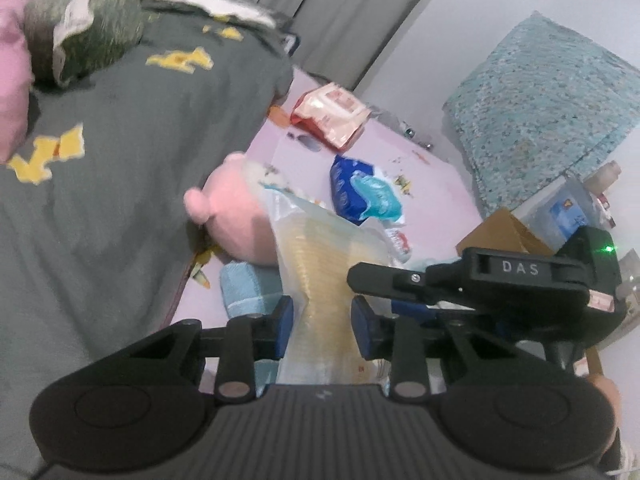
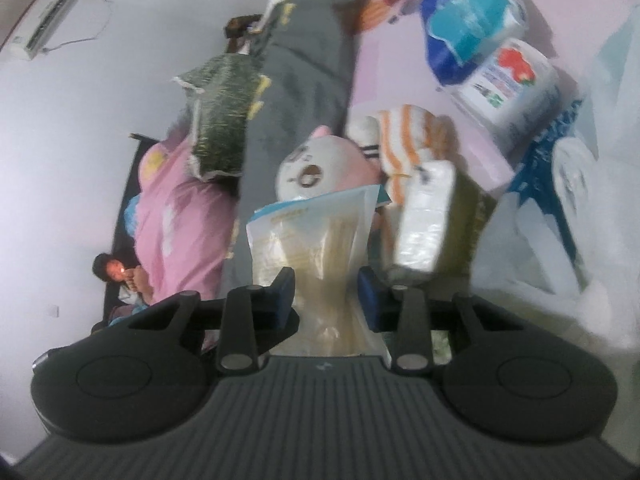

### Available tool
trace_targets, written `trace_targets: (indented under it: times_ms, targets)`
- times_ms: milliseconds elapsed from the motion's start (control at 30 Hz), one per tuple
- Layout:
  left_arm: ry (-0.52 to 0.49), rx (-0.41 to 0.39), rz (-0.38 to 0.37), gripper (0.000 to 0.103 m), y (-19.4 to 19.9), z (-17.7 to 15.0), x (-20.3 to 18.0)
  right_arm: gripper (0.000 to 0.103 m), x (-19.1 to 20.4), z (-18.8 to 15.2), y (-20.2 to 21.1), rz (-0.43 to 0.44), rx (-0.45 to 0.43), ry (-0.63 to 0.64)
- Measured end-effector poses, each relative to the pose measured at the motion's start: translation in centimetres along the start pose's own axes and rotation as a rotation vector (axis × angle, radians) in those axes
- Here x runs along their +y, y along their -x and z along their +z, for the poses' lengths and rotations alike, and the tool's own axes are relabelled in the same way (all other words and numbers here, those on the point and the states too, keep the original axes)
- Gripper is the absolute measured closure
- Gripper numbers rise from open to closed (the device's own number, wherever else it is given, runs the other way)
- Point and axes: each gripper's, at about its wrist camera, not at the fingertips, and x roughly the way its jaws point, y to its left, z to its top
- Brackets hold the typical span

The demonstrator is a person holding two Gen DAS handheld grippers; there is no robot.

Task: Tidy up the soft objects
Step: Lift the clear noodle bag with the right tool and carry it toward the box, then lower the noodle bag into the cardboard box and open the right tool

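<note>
Both grippers are shut on one clear plastic pack of pale yellow pads (image 1: 324, 264). My left gripper (image 1: 322, 320) pinches its narrow lower part between blue pads. My right gripper (image 2: 326, 300) pinches the same pack (image 2: 316, 248) in the right wrist view. The right gripper's black body (image 1: 520, 280) shows to the right in the left wrist view. Behind the pack lies a pink plush toy (image 1: 236, 216), also in the right wrist view (image 2: 324, 168). A light blue folded towel (image 1: 248, 284) lies under the plush.
A grey blanket with yellow figures (image 1: 120, 152) covers the bed's left. A blue wipes pack (image 1: 360, 192), a red-white pack (image 1: 332, 112) and a teal pillow (image 1: 552, 112) lie on the pink sheet. An orange-striped cloth (image 2: 412, 136), a white pack (image 2: 424, 216) and a green pillow (image 2: 220, 120) lie nearby.
</note>
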Motion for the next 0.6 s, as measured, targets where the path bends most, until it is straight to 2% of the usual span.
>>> trace_targets:
  times_ms: [300,600]
  targets:
    - [-0.081,-0.087,-0.019,0.071,3.7,0.7,-3.9,0.07,2.3,-0.1,4.1,0.103,-0.068,0.062]
    - [-0.178,-0.09,-0.073,0.071,3.3,1.0,-8.8,0.07,1.5,-0.2,9.8,0.134,-0.163,0.062]
